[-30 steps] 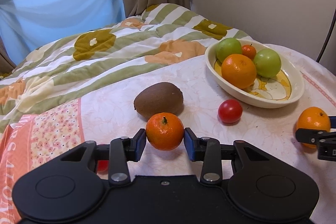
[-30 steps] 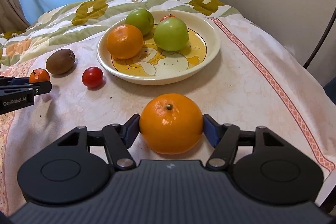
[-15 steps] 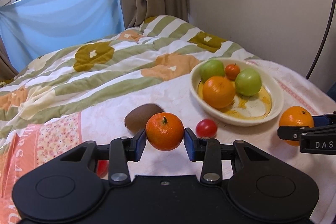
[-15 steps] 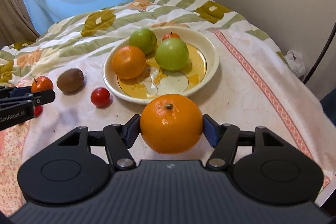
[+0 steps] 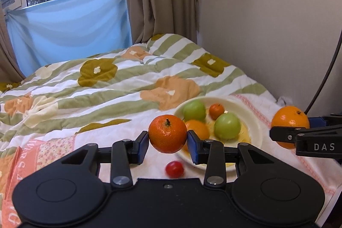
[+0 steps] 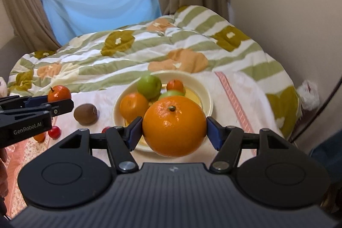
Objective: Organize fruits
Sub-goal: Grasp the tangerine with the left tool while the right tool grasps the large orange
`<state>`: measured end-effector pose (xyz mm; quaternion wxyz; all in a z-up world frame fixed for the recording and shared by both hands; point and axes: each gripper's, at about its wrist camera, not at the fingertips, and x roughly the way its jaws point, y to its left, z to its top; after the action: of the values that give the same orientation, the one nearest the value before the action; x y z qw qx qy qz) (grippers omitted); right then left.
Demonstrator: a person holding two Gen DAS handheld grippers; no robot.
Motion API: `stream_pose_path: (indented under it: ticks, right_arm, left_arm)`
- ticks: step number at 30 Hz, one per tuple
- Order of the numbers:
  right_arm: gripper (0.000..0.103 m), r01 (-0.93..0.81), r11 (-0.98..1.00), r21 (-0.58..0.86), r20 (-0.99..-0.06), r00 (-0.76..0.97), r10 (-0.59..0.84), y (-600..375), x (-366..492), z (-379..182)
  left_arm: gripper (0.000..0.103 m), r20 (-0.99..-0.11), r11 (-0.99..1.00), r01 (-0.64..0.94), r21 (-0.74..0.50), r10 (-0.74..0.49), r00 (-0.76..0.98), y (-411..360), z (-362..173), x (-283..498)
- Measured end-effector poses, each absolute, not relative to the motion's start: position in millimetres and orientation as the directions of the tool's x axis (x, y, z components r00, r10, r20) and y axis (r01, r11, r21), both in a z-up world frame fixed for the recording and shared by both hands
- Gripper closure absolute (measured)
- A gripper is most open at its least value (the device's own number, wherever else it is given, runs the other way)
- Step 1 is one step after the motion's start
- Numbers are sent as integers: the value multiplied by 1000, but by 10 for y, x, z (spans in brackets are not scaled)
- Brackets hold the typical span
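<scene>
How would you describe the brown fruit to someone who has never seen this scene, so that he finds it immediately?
Start at the cream bowl of fruit on the bed cover. Look just to its left, on the cloth outside the bowl: the kiwi lies there alone. It is the only brown, dull, egg-shaped fruit; its neighbours, the cherry tomatoes, are small, red and shiny.

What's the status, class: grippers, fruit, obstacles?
Left gripper shut on tangerine. Right gripper shut on orange. Bowl ahead, unobstructed.
</scene>
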<state>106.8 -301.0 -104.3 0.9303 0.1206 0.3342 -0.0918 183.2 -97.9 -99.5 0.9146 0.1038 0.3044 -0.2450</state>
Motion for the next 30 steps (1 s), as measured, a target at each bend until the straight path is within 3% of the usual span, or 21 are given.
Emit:
stream_pose_path:
  ticks: [11, 30]
  right_arm:
    - [25, 90, 986, 137, -621, 783, 15, -3609, 1393, -867]
    - [25, -79, 989, 124, -663, 735, 142, -3941, 1858, -1284]
  left_arm:
    - [60, -636, 877, 476, 60, -334, 696, -1652, -1048, 1871]
    - [60, -730, 890, 444, 102, -236, 641, -2209, -1797, 2041]
